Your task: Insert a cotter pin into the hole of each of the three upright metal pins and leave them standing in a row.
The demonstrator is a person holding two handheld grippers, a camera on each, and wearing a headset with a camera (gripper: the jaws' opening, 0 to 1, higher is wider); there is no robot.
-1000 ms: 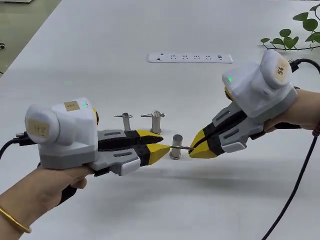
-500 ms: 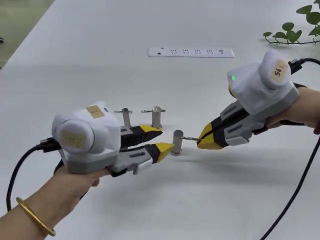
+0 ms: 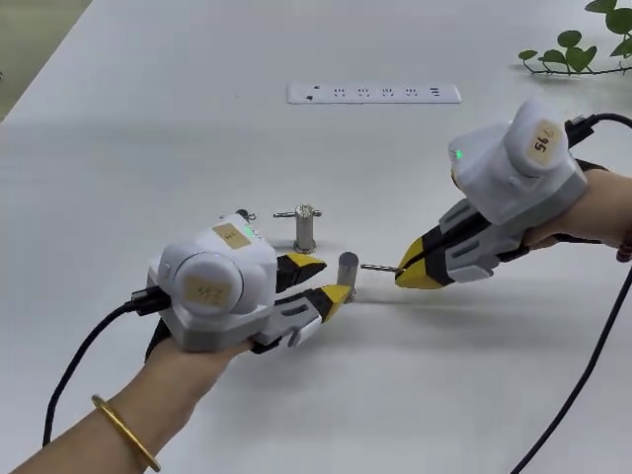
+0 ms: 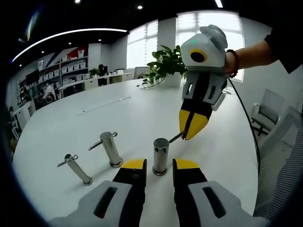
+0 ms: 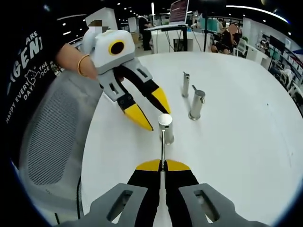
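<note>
While the right gripper (image 5: 163, 164) has its yellow-tipped jaws pressed together on a thin steel cotter pin (image 5: 163, 147), the wire points straight at the short grey metal pin (image 5: 165, 128) standing upright mid-desk. Its tip touches that pin's side near the top; can't tell if it has entered the hole. On the opposite side the left gripper (image 3: 328, 278) has its jaws spread and holds nothing. One tip sits on each side of the same pin, with small gaps on both sides in the left gripper view.

Two more upright pins stand farther toward the far edge of the white desk (image 3: 197, 118): a middle metal pin (image 3: 305, 228) and an end metal pin (image 4: 78, 169). Each carries a fitted cotter pin (image 4: 96, 144) crosswise through its head. The three make a rough line and stand apart from one another. In the head view the left gripper's white body covers most of the end metal pin.

A white power strip (image 3: 373, 94) lies flat well beyond the pins, toward the far edge. A green leafy plant (image 3: 578, 56) trails at the far right corner.
</note>
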